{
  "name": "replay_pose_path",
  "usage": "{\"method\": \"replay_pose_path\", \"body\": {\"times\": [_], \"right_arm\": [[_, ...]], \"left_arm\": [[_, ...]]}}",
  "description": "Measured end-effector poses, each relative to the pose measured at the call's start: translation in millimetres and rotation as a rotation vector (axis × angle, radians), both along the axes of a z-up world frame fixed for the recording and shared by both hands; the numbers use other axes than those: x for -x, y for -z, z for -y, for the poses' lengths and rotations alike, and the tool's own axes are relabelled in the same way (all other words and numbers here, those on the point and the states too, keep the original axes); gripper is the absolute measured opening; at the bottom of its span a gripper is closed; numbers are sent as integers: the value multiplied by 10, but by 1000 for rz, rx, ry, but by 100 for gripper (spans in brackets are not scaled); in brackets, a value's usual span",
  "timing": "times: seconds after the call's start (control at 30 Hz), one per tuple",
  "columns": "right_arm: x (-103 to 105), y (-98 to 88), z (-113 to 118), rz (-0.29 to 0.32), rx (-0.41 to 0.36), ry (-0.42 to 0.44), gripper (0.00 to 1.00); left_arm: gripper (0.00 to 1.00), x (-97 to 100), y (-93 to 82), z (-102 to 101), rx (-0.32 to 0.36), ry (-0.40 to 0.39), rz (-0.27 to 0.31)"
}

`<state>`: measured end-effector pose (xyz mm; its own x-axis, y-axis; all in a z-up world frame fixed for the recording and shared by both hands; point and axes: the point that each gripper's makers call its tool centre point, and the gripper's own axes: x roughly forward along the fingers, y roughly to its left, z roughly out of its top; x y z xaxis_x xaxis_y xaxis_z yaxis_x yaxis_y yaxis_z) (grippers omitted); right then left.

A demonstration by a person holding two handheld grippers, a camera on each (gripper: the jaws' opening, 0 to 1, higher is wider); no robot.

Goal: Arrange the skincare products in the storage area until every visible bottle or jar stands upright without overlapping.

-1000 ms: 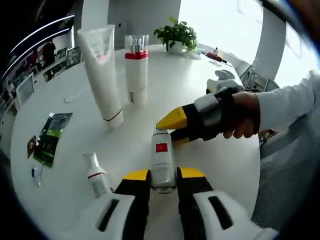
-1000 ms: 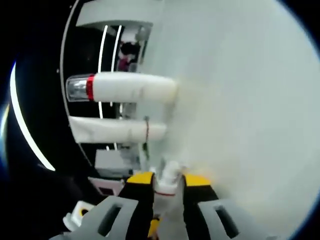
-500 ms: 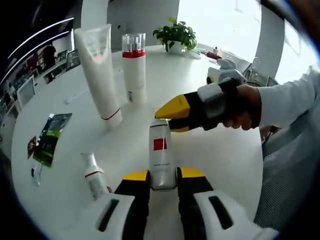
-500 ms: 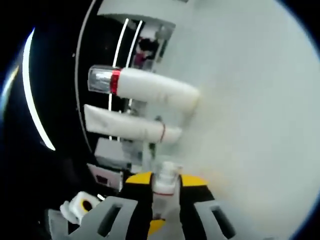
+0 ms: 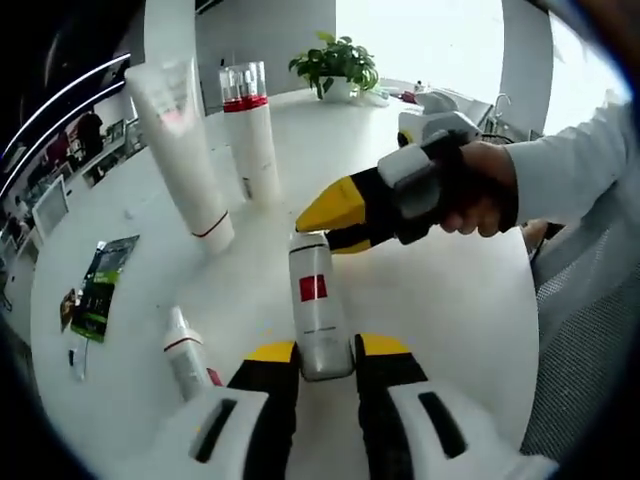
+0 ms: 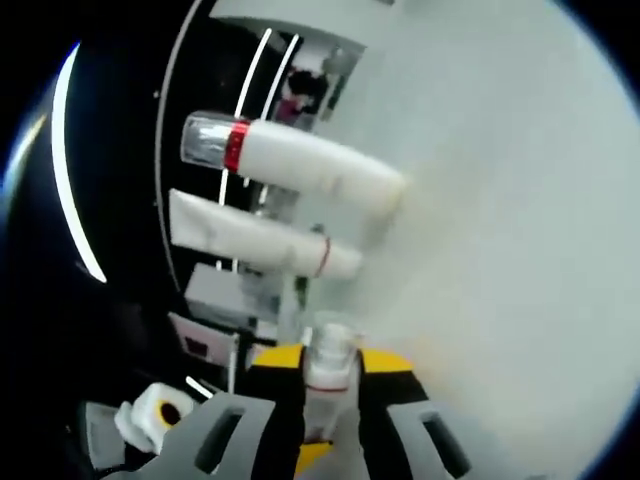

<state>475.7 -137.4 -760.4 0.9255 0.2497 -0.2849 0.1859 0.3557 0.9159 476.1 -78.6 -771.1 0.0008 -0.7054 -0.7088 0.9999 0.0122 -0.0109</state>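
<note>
The left gripper [image 5: 325, 352] has yellow-tipped black jaws on glossy white housings with dark slots. The right gripper [image 5: 322, 215] has a yellow pointed tip, black body and a grey-white band; the hand [image 5: 480, 195] gripping it wears a white long sleeve [image 5: 570, 165].

Both views look closely across the white table [image 5: 450, 300], the right rolled sideways.

The bottle's [image 5: 316, 310] base sits hidden between the tool's jaws.
</note>
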Motion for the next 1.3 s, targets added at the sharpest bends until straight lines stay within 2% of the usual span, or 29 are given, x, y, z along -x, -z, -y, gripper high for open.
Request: {"method": "replay_pose_path", "body": {"times": [0.1,0.2,0.33,0.53,0.77,0.9,1.3], "right_arm": [[-32,-42,11,22,89,-28,13],[-53,-38,-5,7,95,-33,13],[-49,-62,-16,49,175,-70,13],[-49,-67,-7,58,193,-77,13],[-52,-123,-12,92,253,-100,13],[-54,-194,-26,141,304,-124,13],[21,-465,-224,352,574,-309,13]], "left_arm": [[22,11,22,10,6,10,-3],[23,76,69,13,-3,31,5],[24,123,107,-3,-8,52,3],[24,144,111,1,-2,54,-4],[25,163,110,5,4,61,-9],[25,181,104,5,10,70,-18],[26,247,127,4,8,122,-45]]}}
